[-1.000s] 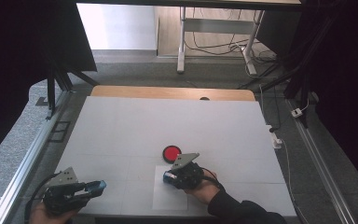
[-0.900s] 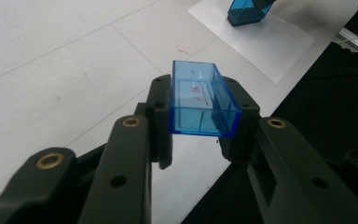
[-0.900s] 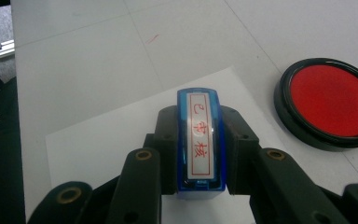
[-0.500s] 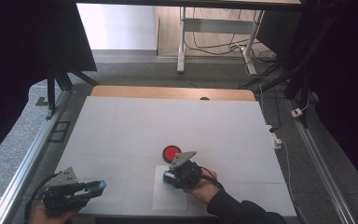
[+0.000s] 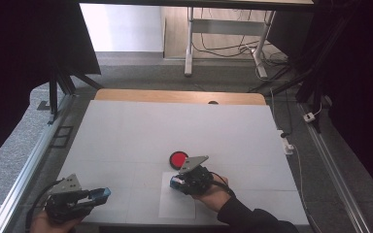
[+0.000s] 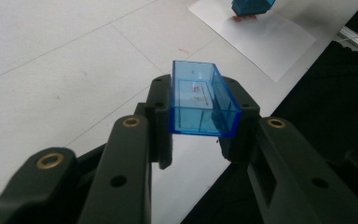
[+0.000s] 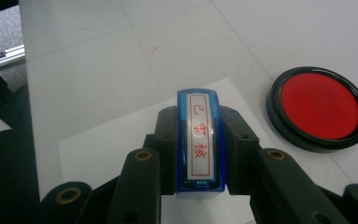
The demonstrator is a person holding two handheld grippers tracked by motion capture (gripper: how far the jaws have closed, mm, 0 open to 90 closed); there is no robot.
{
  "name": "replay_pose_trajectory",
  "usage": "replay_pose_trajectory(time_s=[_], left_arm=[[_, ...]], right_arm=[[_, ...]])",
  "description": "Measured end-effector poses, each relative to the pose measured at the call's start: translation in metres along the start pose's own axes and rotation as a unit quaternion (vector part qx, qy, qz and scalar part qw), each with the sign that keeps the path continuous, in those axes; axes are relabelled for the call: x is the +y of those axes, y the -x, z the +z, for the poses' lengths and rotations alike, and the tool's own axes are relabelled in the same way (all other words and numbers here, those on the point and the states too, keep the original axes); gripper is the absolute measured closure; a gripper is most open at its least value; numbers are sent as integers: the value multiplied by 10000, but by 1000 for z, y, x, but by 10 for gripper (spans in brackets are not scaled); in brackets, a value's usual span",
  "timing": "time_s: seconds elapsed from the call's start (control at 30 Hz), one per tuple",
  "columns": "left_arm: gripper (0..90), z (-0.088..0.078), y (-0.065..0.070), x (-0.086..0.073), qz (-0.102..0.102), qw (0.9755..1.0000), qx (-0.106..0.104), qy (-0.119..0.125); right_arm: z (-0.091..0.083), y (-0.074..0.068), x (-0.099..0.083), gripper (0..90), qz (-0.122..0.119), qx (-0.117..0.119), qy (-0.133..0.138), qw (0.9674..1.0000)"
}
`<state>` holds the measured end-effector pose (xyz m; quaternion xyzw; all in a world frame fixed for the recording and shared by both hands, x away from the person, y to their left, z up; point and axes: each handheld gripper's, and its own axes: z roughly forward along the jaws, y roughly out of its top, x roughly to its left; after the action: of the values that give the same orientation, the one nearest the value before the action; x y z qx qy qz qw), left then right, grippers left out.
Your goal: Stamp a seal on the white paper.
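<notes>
Standing on the white paper sheet [image 7: 98, 144], the blue stamp [image 7: 200, 140] sits clamped in the right tool [image 7: 200, 154], just beside the red ink pad [image 7: 319, 106]; the left tool [image 6: 203, 116] grips its clear blue cap [image 6: 200, 100] above the white bench [image 5: 141, 131]; grey floor [image 5: 19, 145] around.
</notes>
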<state>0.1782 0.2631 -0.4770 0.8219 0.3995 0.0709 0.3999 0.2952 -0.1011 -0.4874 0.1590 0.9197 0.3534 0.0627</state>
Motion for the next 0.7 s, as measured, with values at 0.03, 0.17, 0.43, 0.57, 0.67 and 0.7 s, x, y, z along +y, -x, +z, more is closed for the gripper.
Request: replay_pose_trajectory(time_s=[0.03,0.17,0.43,0.57,0.67,0.7], left_arm=[[675,0,0,0,-1,10000,1,-1],[675,0,0,0,-8,10000,3,0],[675,0,0,0,-11,10000,3,8],[675,0,-1,0,-24,10000,-7,7],[676,0,-1,0,-16,10000,-16,10],[675,0,0,0,-10,10000,-12,14]], right_arm=[[-1,0,0,707,9,10,16,10000],[-6,1,1,707,68,86,126,9999],[-20,2,4,708,62,136,320,9994],[-29,2,5,708,96,129,461,9988],[-34,3,5,707,111,140,560,9983],[-36,3,6,708,124,118,599,9981]])
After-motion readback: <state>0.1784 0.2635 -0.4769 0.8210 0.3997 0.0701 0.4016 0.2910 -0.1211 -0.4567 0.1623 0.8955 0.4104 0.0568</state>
